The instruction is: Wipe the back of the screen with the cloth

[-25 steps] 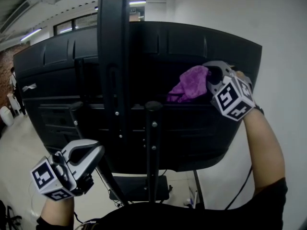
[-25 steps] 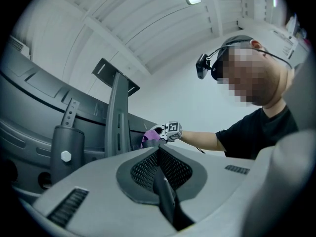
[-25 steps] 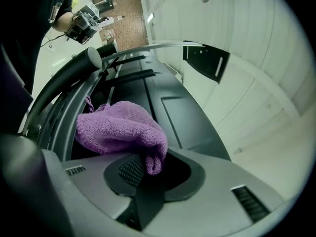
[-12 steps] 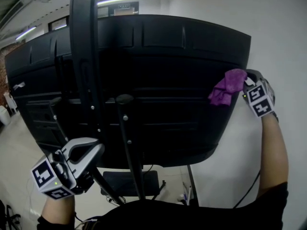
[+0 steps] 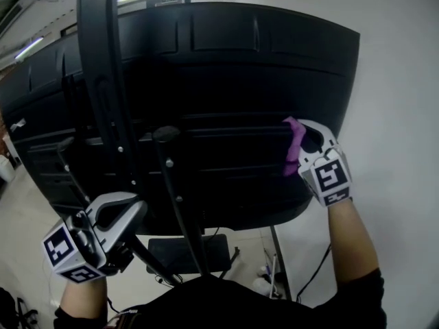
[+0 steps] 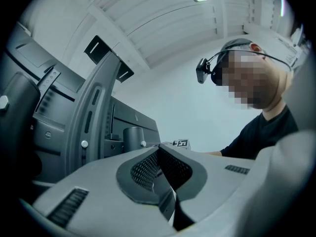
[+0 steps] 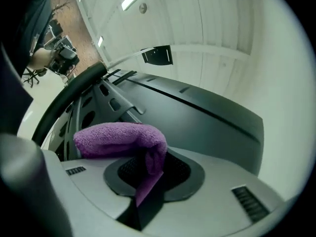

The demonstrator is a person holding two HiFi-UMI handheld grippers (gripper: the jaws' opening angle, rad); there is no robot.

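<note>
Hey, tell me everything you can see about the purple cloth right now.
The cloth is purple with a fuzzy, towel-like nap and looks soft. It is bunched into a thick fold and pinched between the fingers of the right gripper. Most of it bulges out to one side of them, and a thin flap hangs down between them. In the head view it appears pressed against the black back of the screen, low down near the right edge. Nothing else touches it.

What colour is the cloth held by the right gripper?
Purple. The cloth shows best in the right gripper view.
</note>
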